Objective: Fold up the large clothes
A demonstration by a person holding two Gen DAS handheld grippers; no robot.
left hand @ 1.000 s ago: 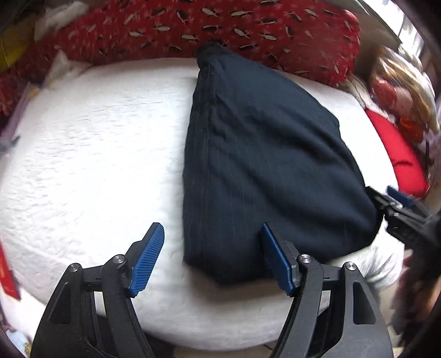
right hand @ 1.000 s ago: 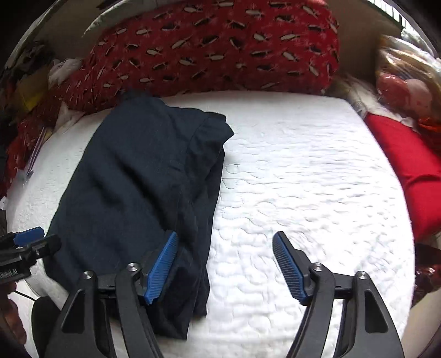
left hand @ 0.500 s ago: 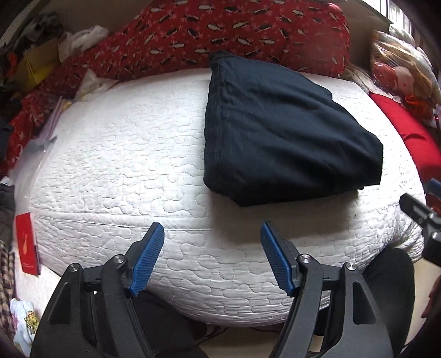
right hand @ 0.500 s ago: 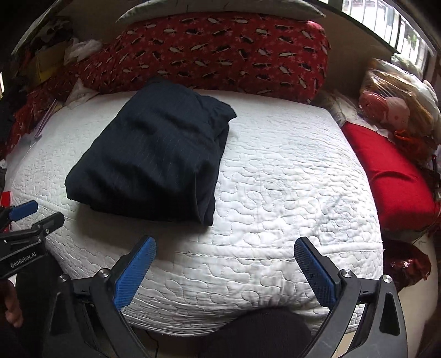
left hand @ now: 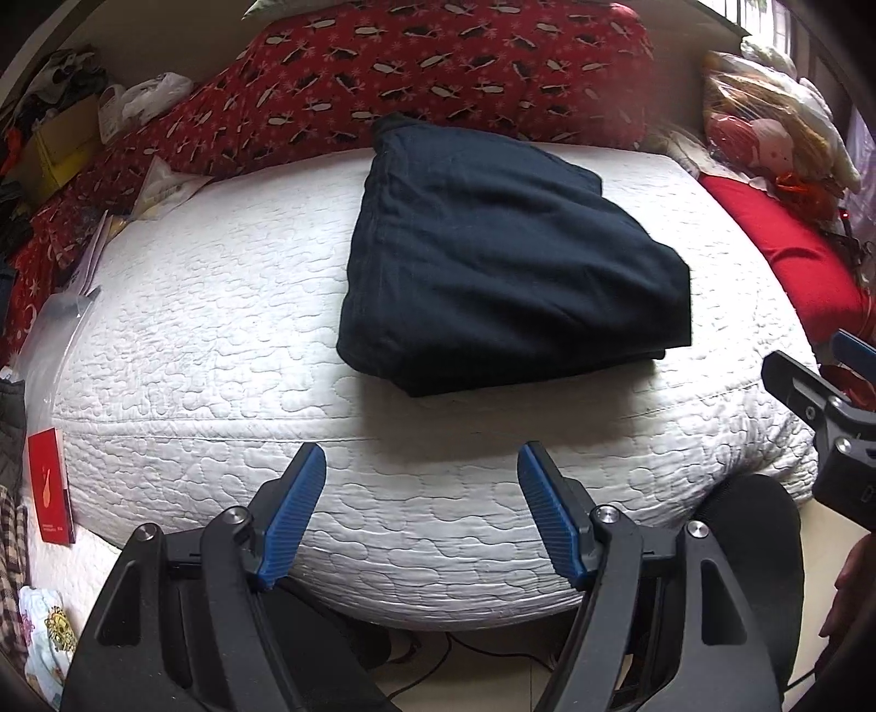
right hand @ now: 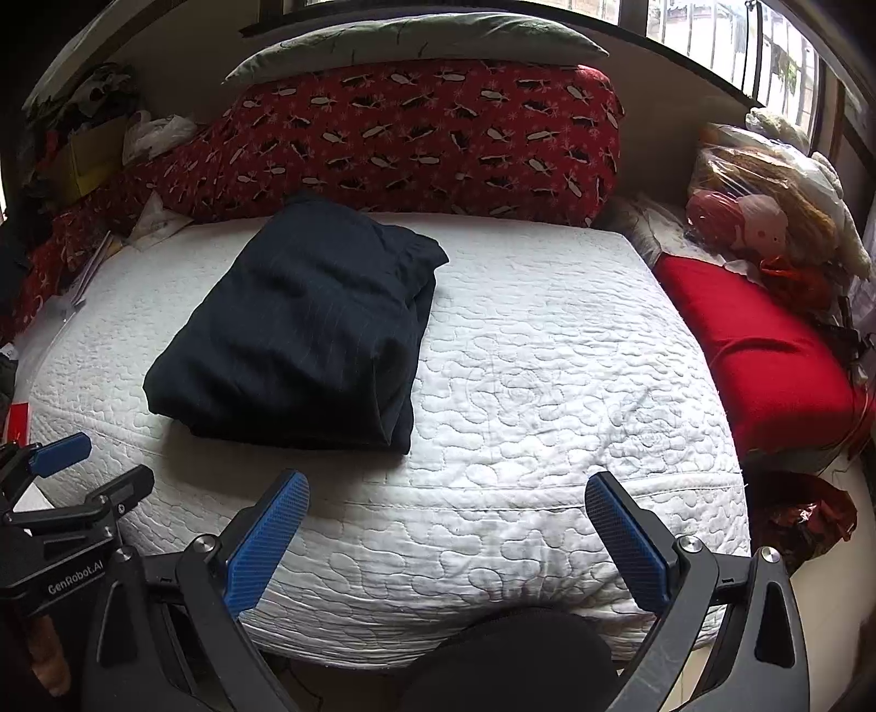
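At the far left, a yellow cardboard box [left hand: 57, 143] sits among clutter, and a small red booklet [left hand: 50, 484] leans against the left side of the white quilted mattress [left hand: 219, 328]. The left gripper [left hand: 421, 512] hangs off the near edge of the mattress with its blue pads spread wide apart — released, nothing between them. Beyond it, the dark navy garment [left hand: 493, 263] lies folded into a compact bundle on the mattress, its far end touching the red patterned pillow [left hand: 438, 71] that runs along the far side.

In the right wrist view the same dark navy garment [right hand: 306, 323] rests on the left half of the white quilted mattress [right hand: 575, 356], well apart from both tools. The red patterned pillow [right hand: 427, 137] lies behind it, with a grey-green pillow [right hand: 416, 38] stacked on top. The right gripper [right hand: 446, 539] is also off the near edge, its jaws gaping wide — empty. To the right of the mattress lies a plain red cushion [right hand: 755, 356], and beyond that a plastic-wrapped bundle of stuffed toys [right hand: 766, 219] sits under the window.
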